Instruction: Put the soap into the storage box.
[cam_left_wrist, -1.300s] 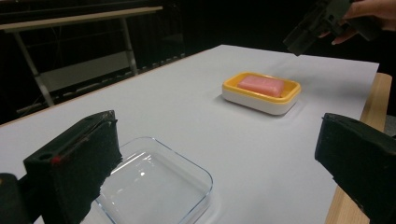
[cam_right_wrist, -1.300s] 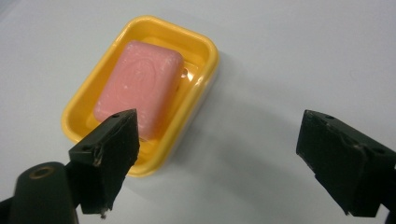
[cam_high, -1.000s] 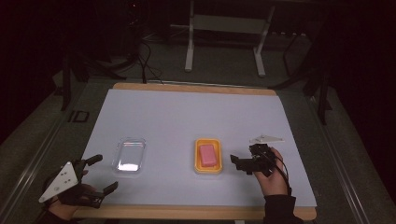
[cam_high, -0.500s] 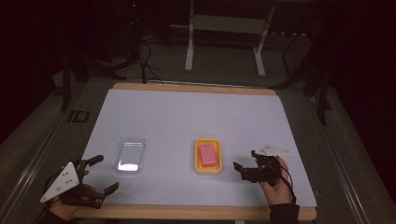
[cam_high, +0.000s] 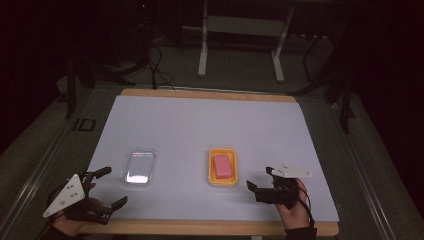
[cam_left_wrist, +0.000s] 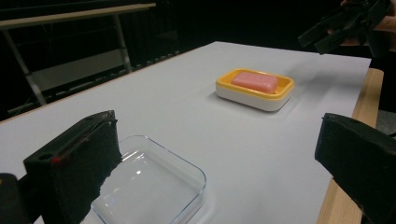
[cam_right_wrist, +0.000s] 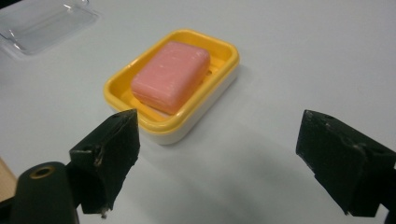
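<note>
The pink rectangular soap bar (cam_high: 221, 165) lies flat in a yellow plastic soap dish with a white base (cam_high: 222, 182), just right of the middle of the high view, on the pale covering of the tabletop (cam_high: 200, 125). The right hand-held gripper (cam_high: 263, 181) sits in the lower right of that view, just to the right of the dish and apart from it, its black jaws pointing left towards the dish and spread wide with nothing between them. In the right gripper view the jaws rise from the two lower corners, far apart, and the soap bar (cam_right_wrist: 170, 76) in its dish (cam_right_wrist: 154, 126) lies in the upper middle, nearer the left jaw, with bare tabletop between jaws and dish. A grey three-cornered plate (cam_high: 291, 171) tops this gripper.

The left hand-held gripper (cam_high: 111, 187) is in the lower left corner of the high view, at the near edge of the tabletop, its jaws also standing wide and empty. Just above and to the right of it lies a clear, shallow rectangular plastic tray (cam_high: 139, 166), well left of the soap dish. In the left gripper view the tray (cam_left_wrist: 154, 186) shows at the bottom centre, partly behind the left jaw, while the dish (cam_left_wrist: 254, 95) with the soap bar (cam_left_wrist: 254, 81) sits farther off, upper right of centre, and the right hand-held gripper (cam_left_wrist: 310, 39) hangs in the top right corner.
</note>
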